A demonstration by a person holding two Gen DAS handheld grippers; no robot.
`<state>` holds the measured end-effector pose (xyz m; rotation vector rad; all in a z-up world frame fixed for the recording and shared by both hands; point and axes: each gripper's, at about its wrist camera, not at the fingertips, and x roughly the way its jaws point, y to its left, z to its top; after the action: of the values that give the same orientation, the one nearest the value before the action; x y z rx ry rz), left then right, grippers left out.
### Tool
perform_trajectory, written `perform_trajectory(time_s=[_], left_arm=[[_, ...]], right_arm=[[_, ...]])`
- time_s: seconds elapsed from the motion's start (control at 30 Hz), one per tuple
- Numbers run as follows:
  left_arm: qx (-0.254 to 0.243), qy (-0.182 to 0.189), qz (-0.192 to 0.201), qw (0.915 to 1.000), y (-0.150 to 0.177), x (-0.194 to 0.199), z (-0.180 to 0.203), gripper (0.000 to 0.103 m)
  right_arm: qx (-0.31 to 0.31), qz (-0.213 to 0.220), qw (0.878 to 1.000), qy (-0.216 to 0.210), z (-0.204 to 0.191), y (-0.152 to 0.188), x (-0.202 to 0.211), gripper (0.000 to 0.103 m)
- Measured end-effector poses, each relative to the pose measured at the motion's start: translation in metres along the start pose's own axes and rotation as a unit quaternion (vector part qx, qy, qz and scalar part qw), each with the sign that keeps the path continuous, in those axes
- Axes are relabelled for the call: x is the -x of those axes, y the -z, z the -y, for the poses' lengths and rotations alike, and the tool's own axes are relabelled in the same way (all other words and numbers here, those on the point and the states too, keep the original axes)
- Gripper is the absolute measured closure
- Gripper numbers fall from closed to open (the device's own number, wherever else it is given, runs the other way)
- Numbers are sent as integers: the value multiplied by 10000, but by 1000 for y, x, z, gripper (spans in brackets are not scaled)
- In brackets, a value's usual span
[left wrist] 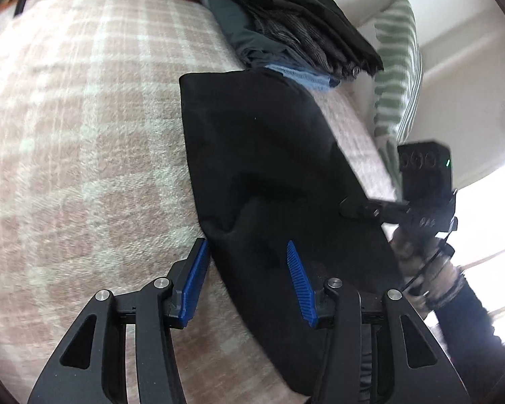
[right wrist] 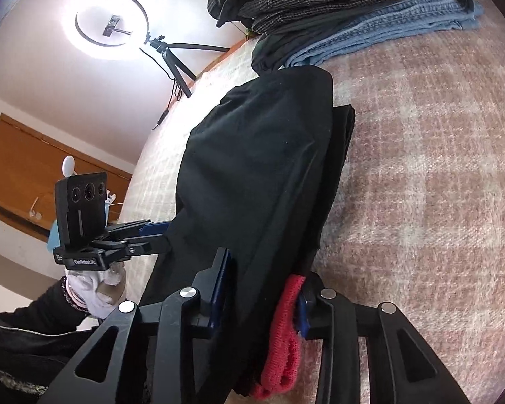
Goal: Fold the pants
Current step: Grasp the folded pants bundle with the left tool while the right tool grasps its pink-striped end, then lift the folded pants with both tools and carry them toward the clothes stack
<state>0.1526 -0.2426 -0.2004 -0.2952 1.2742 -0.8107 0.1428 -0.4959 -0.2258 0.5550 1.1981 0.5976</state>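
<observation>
Left wrist view: left gripper (left wrist: 249,279) spread wide, straddling the near-left edge of the one black pants (left wrist: 269,168), which run ahead on the plaid blanket (left wrist: 84,134); one stack of folded clothes (left wrist: 293,27) beyond them. Right wrist view: right gripper (right wrist: 264,289) pinching the pants' (right wrist: 259,168) near end plus red knit fabric (right wrist: 282,330); left gripper (right wrist: 151,235) at their left edge.

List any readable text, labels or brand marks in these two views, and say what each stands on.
White lettering on the left gripper's mount plate below its camera block: blurred, not readable.
Yellowish mark on a dark garment atop the folded clothes pile: too small to read.
Black pants: no text visible.
</observation>
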Motion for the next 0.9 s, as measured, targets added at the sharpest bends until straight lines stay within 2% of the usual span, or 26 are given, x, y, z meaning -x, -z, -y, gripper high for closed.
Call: perform_trajectory(time_s=[0.13, 0.23, 0.3, 0.33, 0.43, 0.57, 0.77, 0.9], left_arm=[[426, 406, 94, 9982, -7, -7, -4, 56], [428, 371, 168, 9983, -6, -9, -1, 56], [380, 257, 229, 9987, -4, -8, 3, 60], [306, 138, 255, 9991, -3, -8, 5, 68], [231, -44, 310, 9992, -1, -7, 5, 76], [70, -244, 426, 9988, 1, -4, 13, 81], [-503, -524, 691, 9950, 3, 9, 37, 89], [-711, -663, 751, 9924, 5, 9, 44, 90]], right_arm=[[33, 52, 10000, 44, -4, 0, -2, 69], [-41, 120, 9999, -33, -6, -1, -9, 69], [-105, 186, 9997, -74, -4, 0, -7, 69], [-107, 206, 9997, -66, -2, 0, -7, 69], [-25, 231, 9997, 75, -6, 1, -7, 67], [190, 219, 9980, 554, -23, 0, -11, 70], [505, 417, 9930, 985, -49, 2, -7, 84], [734, 441, 9879, 1297, -65, 2, -7, 86]])
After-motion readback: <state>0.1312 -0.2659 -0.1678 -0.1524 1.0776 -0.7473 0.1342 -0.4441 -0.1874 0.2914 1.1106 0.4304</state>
